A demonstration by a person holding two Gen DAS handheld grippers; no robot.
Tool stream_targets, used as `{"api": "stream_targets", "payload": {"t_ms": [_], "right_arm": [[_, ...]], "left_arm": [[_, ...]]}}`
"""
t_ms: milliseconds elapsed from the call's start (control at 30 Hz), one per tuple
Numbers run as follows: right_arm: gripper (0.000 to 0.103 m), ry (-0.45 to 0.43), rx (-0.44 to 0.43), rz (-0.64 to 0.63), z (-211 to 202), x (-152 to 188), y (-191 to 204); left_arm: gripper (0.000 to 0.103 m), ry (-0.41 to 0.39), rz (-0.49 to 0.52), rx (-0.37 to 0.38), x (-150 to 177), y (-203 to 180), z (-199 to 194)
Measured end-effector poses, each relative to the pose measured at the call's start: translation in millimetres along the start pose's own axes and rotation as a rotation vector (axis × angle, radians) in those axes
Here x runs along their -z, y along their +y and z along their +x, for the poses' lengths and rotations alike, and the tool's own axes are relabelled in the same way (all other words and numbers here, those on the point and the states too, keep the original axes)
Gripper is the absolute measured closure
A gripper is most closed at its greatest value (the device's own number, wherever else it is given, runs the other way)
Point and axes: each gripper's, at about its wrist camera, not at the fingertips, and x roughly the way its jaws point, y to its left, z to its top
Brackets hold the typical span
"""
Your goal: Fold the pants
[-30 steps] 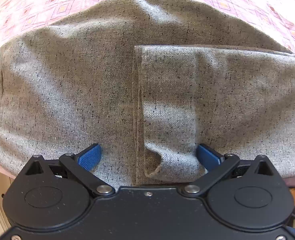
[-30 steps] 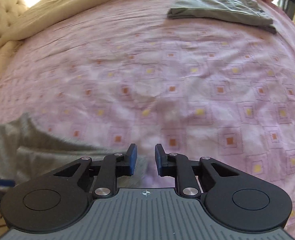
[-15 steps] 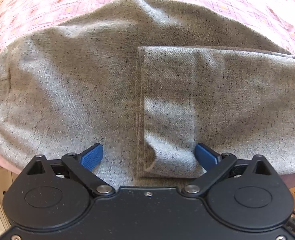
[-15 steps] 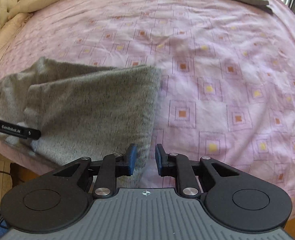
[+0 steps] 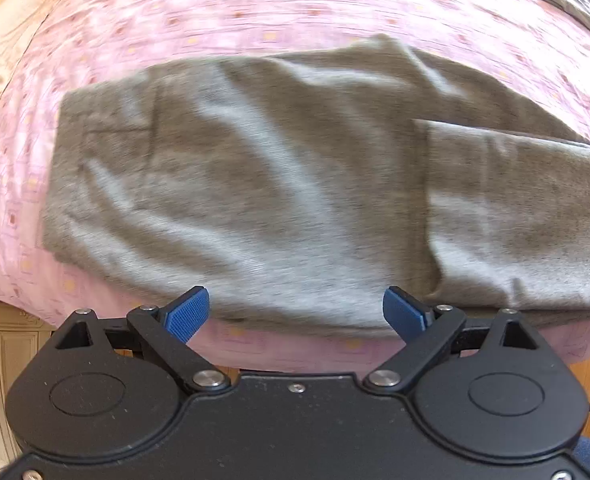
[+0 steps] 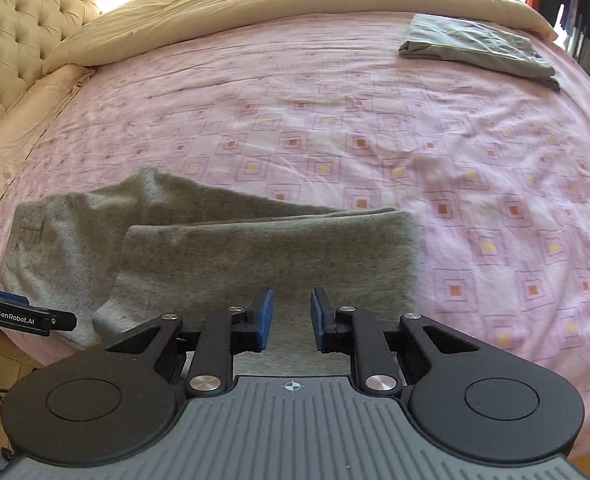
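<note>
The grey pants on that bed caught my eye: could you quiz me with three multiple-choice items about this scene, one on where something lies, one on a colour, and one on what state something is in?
1. Where do the grey pants lie on the pink bedspread?
A. near the front edge
B. against the headboard
C. on the beige duvet

2. What colour are the pads on the fingers of the left gripper?
A. red
B. blue
C. yellow

3. What state is the left gripper in?
A. clamped on the pants
C. holding a hanger
B. jaws spread wide, holding nothing

Answers: 1 A, since the pants sit just ahead of both grippers at the bed's near edge, far from the tufted headboard. 2 B, the ribbed pads show blue. 3 B, since the pads stand far apart with only cloth behind them.
</note>
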Motion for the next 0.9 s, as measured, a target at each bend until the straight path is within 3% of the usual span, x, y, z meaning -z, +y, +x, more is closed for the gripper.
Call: {"api": "stream_targets", "payload": {"t_ms": [267, 467, 767, 900], "right_arm": [[0.083, 0.039, -0.02, 0.041, 13.7, 12.5, 90.1], [0.083, 0.028, -0.017, 0.033, 20.7, 14.9, 145.3], [0.083, 0.018, 0.029, 0.068, 21.9, 24.7, 190.7], [0.083, 0.029, 0.057, 0.086, 19.0, 29.1, 200.2]], "left_arm": [[0.011, -0.004, -0.074, 0.012, -1.3, 83.7, -1.2], [0.011, -0.033, -0.074, 0.03, -9.1, 133.7, 4.1], [0.011, -0.092, -0.016, 0.04, -21.7, 188.1, 26.0], [0.008, -0.038, -0.003, 0.115, -33.3, 193.5, 52.2]]}}
